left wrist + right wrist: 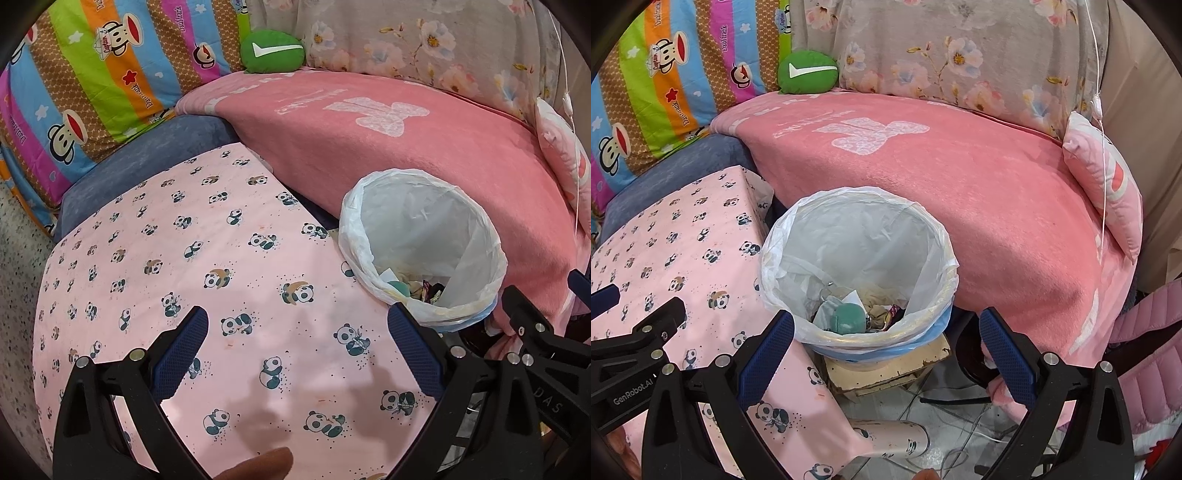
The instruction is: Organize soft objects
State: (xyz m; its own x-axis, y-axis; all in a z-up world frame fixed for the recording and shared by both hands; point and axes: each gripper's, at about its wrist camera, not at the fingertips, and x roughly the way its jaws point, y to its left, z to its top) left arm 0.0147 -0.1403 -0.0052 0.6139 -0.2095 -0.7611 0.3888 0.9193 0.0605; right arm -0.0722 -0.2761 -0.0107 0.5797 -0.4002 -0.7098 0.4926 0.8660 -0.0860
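- Left gripper (pixel 297 332): jaws wide, empty, over the panda-print cloth (pixel 192 266).
- Green cushion (pixel 272 50): far-left corner of the pink blanket (pixel 388 155).
- Right gripper (pixel 886 334): jaws wide, empty, above the lined bin (pixel 860 258).
- Small pink pillow (pixel 1104 177): blanket's right edge.

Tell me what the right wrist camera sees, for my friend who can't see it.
The open right tool hangs empty over a bin lined with a white bag, with some rubbish at the bottom. Behind the bin lies a pink blanket, with a green cushion at the back; a panda cloth is on the left.
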